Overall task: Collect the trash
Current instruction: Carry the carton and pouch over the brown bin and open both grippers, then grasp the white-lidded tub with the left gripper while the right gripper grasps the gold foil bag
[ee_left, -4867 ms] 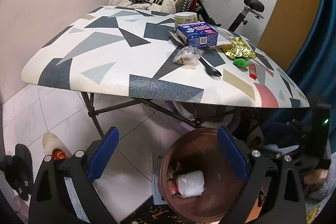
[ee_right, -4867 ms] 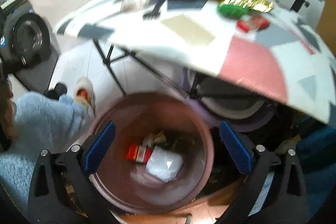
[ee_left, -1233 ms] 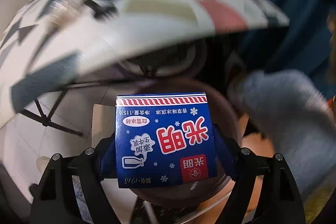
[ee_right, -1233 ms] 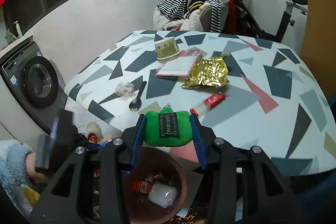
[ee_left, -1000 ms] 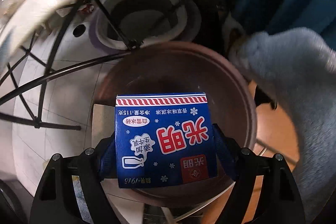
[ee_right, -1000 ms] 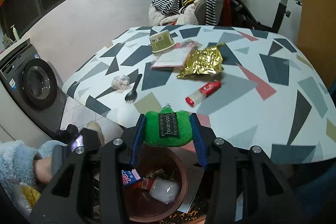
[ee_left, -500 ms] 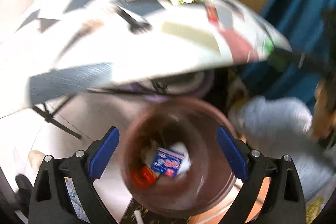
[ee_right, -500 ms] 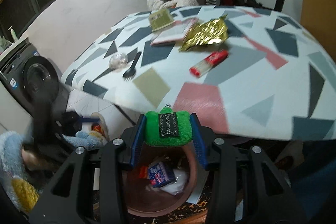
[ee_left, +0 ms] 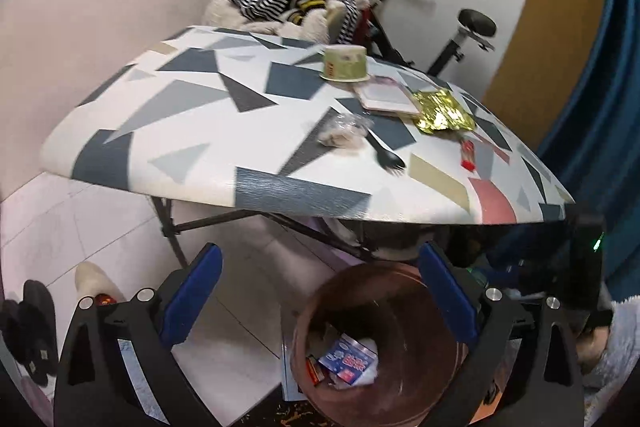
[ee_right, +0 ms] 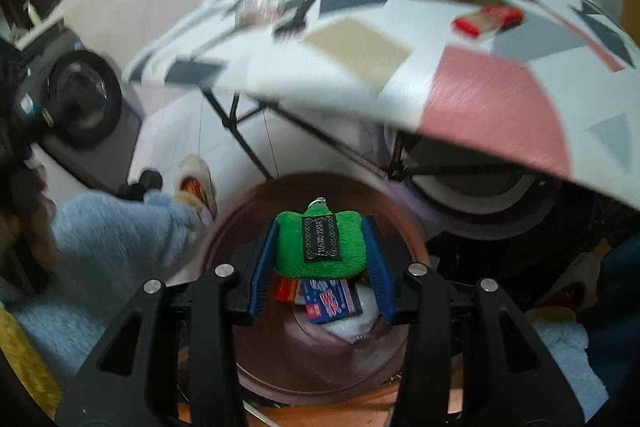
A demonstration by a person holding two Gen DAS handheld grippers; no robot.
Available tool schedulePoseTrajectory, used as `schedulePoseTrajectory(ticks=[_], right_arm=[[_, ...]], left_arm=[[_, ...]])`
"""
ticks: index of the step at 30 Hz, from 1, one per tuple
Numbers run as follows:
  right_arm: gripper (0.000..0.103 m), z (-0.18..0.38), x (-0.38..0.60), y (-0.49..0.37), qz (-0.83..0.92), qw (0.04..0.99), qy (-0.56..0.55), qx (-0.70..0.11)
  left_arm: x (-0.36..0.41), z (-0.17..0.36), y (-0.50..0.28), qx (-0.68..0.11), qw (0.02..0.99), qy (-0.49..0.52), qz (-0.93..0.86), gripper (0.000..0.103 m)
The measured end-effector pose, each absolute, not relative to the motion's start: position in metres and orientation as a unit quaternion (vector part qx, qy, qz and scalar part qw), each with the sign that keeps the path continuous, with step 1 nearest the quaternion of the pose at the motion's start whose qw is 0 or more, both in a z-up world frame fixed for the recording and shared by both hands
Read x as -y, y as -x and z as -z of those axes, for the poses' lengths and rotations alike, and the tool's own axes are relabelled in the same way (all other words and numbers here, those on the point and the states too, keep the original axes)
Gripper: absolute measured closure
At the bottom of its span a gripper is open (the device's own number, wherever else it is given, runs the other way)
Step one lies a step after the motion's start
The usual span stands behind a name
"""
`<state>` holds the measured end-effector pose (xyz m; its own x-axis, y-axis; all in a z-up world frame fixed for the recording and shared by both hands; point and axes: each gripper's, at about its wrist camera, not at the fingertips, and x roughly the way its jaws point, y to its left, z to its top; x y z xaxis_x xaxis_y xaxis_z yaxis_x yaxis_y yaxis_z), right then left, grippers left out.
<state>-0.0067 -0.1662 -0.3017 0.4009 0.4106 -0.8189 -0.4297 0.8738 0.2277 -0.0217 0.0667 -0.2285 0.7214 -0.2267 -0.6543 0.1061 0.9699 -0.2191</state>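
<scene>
Right wrist: claw (ee_right: pixel 320 249) pinches green plush (ee_right: pixel 320 245) over bin (ee_right: pixel 320 367).

The left gripper (ee_left: pixel 320 291) hangs above the bin (ee_left: pixel 424 379), off to its left side, jaws spread wide with nothing between the blue pads (ee_left: pixel 192 293). The right gripper (ee_right: pixel 320 255) sits directly over the bin's mouth, tilted down toward it, jaws clamped on a green pouch (ee_right: pixel 320 245) from both sides. A blue fleece sleeve (ee_right: pixel 108 239) reaches in left of the bin
</scene>
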Motion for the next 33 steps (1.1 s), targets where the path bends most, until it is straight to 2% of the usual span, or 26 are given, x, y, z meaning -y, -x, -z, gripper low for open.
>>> schedulePoseTrajectory(ticks=[6,15,25,26,28,30,33], right_arm=[[0.059,0.347,0.144,0.0,-0.225,0.803,0.077,-0.547],[0.058,0.395,0.141,-0.003,-0.208,0.728,0.095,-0.646],[0.055,0.403,0.14,0.002,-0.198,0.715,0.11,-0.662],[0.052,0.402,0.141,0.002,-0.197,0.719,0.109,-0.658],[0.038,0.4,0.143,0.001,-0.195,0.729,0.104,-0.648],[0.018,0.394,0.145,0.0,-0.192,0.743,0.095,-0.634],[0.008,0.379,0.151,0.001,-0.188,0.767,0.084,-0.607]], left_arm=[[-0.066,0.239,0.022,-0.376,0.92,0.076,0.082,0.006],[-0.06,0.247,0.022,-0.388,0.916,0.062,0.086,0.006],[-0.062,0.248,0.023,-0.392,0.914,0.065,0.08,0.006],[-0.063,0.248,0.023,-0.392,0.914,0.066,0.08,0.006],[-0.063,0.248,0.023,-0.393,0.914,0.068,0.081,0.006],[-0.063,0.249,0.022,-0.395,0.912,0.07,0.081,0.006],[-0.064,0.25,0.021,-0.397,0.912,0.072,0.079,0.006]])
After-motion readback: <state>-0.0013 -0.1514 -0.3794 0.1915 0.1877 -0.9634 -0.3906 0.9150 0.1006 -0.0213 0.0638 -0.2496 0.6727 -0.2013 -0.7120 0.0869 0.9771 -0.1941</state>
